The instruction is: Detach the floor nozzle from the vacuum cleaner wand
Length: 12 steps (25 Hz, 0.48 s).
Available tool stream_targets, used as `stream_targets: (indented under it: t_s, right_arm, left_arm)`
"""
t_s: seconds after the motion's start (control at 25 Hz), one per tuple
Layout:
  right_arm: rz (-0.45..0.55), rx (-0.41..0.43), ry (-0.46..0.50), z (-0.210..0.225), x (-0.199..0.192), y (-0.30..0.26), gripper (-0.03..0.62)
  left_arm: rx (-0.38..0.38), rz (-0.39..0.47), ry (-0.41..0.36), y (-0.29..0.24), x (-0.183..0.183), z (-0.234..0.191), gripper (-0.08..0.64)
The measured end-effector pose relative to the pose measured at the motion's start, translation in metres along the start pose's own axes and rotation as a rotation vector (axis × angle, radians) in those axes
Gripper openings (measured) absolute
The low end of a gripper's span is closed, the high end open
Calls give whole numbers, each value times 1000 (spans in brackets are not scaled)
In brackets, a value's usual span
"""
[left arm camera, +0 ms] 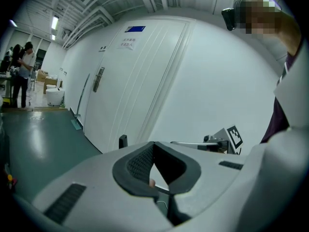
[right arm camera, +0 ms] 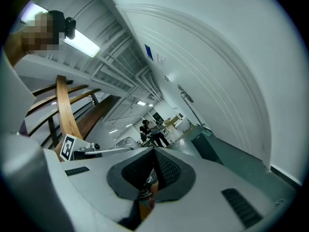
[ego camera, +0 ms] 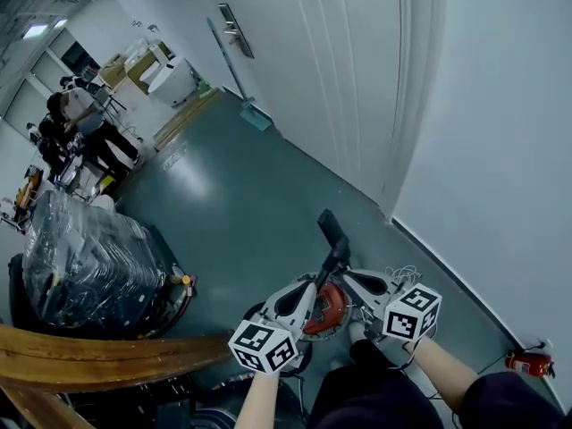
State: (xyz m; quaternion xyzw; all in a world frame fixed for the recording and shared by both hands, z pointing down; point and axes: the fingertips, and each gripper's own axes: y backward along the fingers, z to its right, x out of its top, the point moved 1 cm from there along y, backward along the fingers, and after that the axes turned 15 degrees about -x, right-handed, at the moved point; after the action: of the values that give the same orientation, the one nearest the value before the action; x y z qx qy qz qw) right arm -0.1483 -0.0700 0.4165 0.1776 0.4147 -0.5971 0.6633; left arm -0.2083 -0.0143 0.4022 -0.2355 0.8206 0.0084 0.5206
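Two closed, empty pairs of jaws: left gripper (ego camera: 313, 286) and right gripper (ego camera: 349, 276) hover over the red vacuum cleaner (ego camera: 327, 311).

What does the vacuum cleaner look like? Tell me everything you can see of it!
The vacuum cleaner has a round red body with black trim, plastic by its look, down by the green floor. A black stem sticks out to a flat black end. The left gripper and right gripper cover its sides; contact cannot be told.
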Motion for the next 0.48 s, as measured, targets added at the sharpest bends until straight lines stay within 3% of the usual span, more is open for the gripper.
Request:
stream_targets:
  t_s: [0.48]
  right_arm:
    - [32, -116, -47, 8, -26, -1, 17]
  left_arm:
    - [-119, -96, 2, -11, -20, -14, 3]
